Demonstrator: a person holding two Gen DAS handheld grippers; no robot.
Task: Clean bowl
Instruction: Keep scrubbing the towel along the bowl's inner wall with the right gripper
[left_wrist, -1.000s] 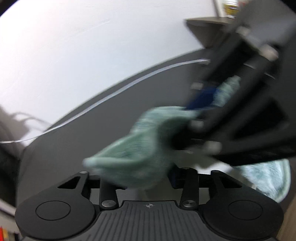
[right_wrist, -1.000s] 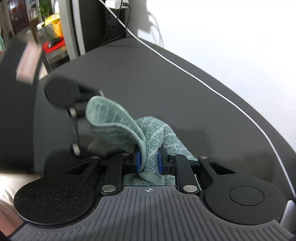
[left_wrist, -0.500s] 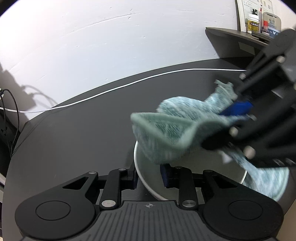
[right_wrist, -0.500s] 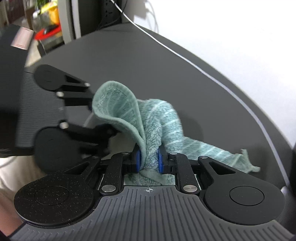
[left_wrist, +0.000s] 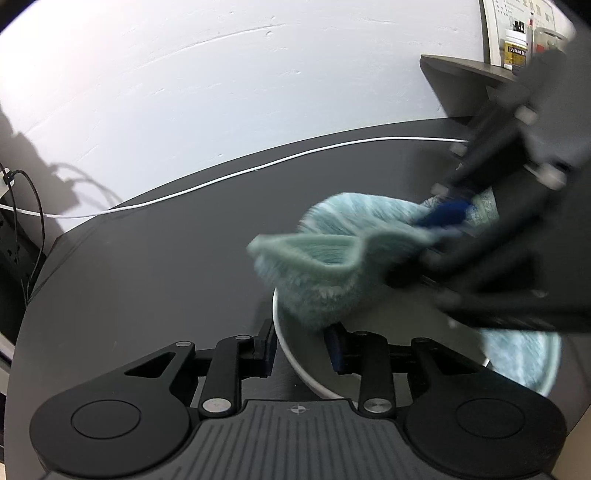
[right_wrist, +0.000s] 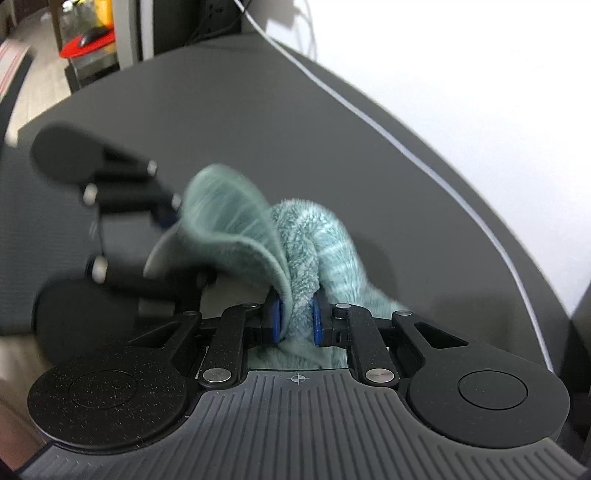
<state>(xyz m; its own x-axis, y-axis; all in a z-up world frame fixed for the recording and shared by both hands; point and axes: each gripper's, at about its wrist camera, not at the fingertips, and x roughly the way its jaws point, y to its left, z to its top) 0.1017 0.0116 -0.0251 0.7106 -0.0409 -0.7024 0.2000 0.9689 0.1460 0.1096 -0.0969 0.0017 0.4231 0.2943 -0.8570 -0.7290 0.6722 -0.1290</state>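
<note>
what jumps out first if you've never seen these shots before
The fluffy teal towel stands out first, pinched between the blue pads of the right gripper and bunched over the white bowl. The left gripper straddles the bowl's near rim, one finger outside and one inside. Behind, a thin white cable runs along the dark table by the white wall.

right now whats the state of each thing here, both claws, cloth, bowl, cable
left claw: shut on the bowl's near rim, one finger inside, one outside
right claw: shut on the cloth
cloth: bunched, hanging into the bowl, motion-blurred
bowl: upright on the table, cloth covering part of its inside
white cable: lying along the table's far edge
</note>
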